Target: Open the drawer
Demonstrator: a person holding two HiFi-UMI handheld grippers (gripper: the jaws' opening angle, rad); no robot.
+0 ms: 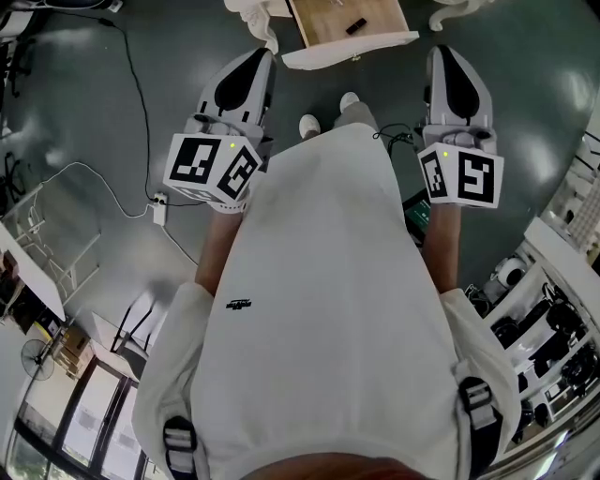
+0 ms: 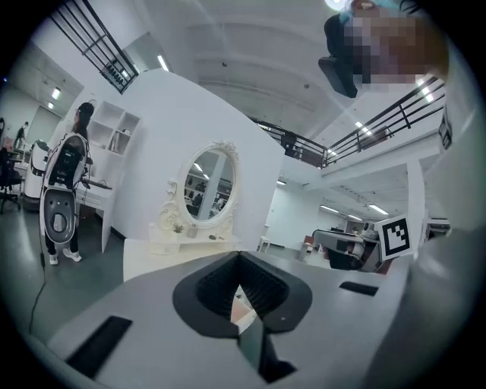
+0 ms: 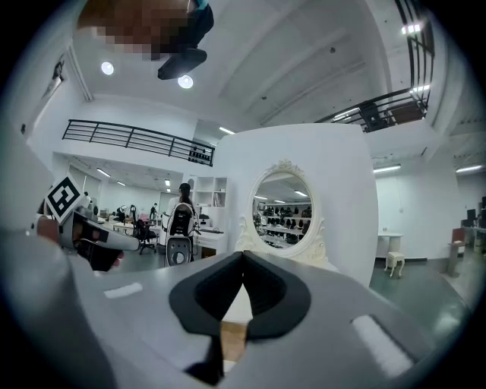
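At the top centre of the head view the drawer (image 1: 323,23) stands pulled out, its white front toward the person and its wooden bottom bare apart from a small dark object (image 1: 355,26). The left gripper (image 1: 255,64) at the upper left and the right gripper (image 1: 450,58) at the upper right hang short of the drawer, clear of it, either side of the person's white shirt (image 1: 328,281). In each gripper view the jaws are clenched together on nothing and look toward the white dressing table (image 2: 175,247) with its oval mirror (image 2: 210,182).
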